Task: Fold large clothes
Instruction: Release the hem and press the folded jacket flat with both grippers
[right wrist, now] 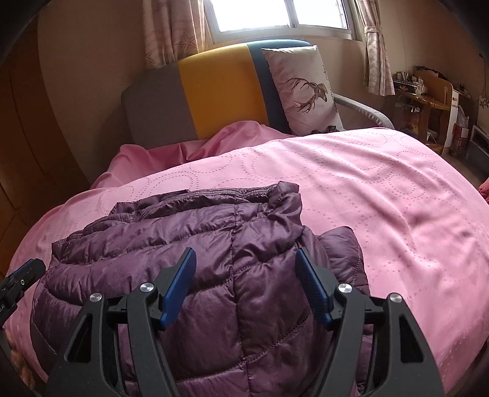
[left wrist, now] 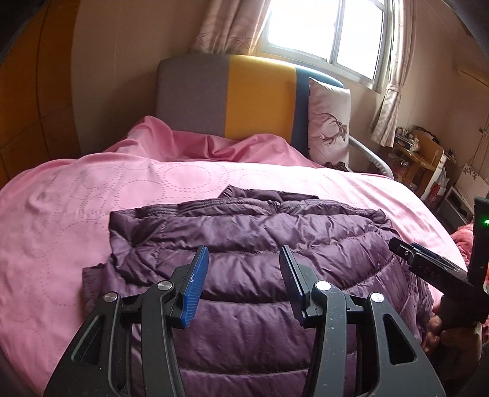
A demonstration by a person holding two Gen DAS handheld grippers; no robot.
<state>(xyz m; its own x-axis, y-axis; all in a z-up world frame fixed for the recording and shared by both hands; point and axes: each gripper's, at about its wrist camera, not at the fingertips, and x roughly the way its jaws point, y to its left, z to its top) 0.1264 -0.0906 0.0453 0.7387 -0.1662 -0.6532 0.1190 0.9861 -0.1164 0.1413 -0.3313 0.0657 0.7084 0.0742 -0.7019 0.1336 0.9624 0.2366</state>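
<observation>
A purple quilted puffer jacket [left wrist: 244, 244] lies folded in layers on the pink bedspread [left wrist: 76, 213]; it also shows in the right wrist view [right wrist: 214, 244]. My left gripper [left wrist: 244, 259] is open and empty, hovering just above the jacket's near part. My right gripper [right wrist: 246, 262] is open and empty, above the jacket's right half, near a sleeve fold [right wrist: 342, 244]. The right gripper also shows at the right edge of the left wrist view [left wrist: 428, 262]. The left gripper's tip shows at the left edge of the right wrist view [right wrist: 21, 274].
The bedspread [right wrist: 366, 183] covers the bed. A grey, yellow and blue headboard [left wrist: 238, 91] stands behind, with a deer-print pillow [right wrist: 305, 88] against it. A window with curtains [left wrist: 330, 27] is above. A wooden desk with clutter [right wrist: 428, 100] stands at the far right.
</observation>
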